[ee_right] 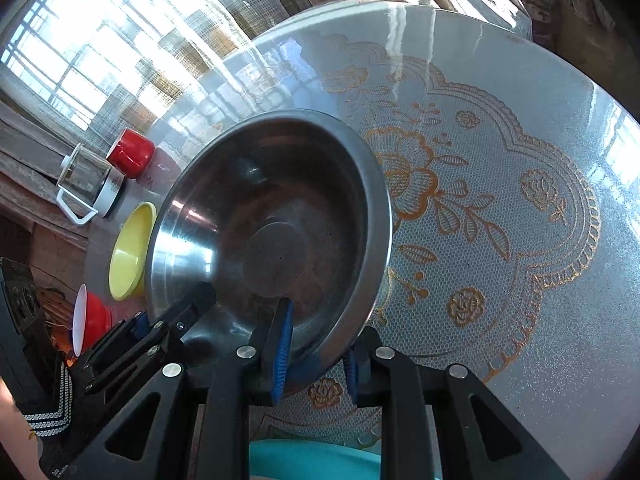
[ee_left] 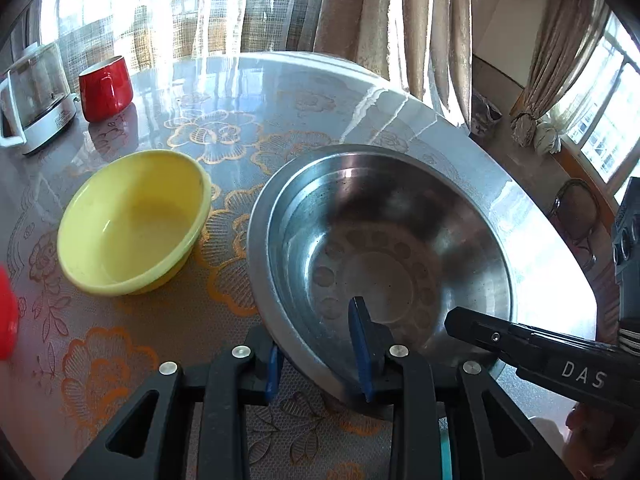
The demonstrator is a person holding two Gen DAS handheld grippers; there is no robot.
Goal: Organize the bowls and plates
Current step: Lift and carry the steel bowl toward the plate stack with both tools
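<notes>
A wide steel bowl [ee_left: 384, 240] [ee_right: 272, 232] stands on the round table, its near edge tipped up a little. My left gripper [ee_left: 316, 328] [ee_right: 168, 308] is shut on the bowl's near rim. One blue pad [ee_left: 362, 344] is inside the wall and the other [ee_left: 274, 368] is under the lip. My right gripper [ee_right: 320, 328] [ee_left: 464, 322] is shut on the same rim further round, with one blue pad [ee_right: 282, 356] inside and one [ee_right: 352, 368] outside. A yellow bowl [ee_left: 132, 220] [ee_right: 132, 252] sits just left of the steel one. A red bowl [ee_right: 90, 320] [ee_left: 6, 316] with a white inside lies nearer me.
At the far left of the table [ee_left: 240, 92] [ee_right: 500, 160] stand a red mug [ee_left: 106, 88] [ee_right: 130, 152] and a glass kettle [ee_left: 32, 96] [ee_right: 86, 184]. The flowered cloth stretches bare to the right. Curtains and windows lie beyond the table's far edge.
</notes>
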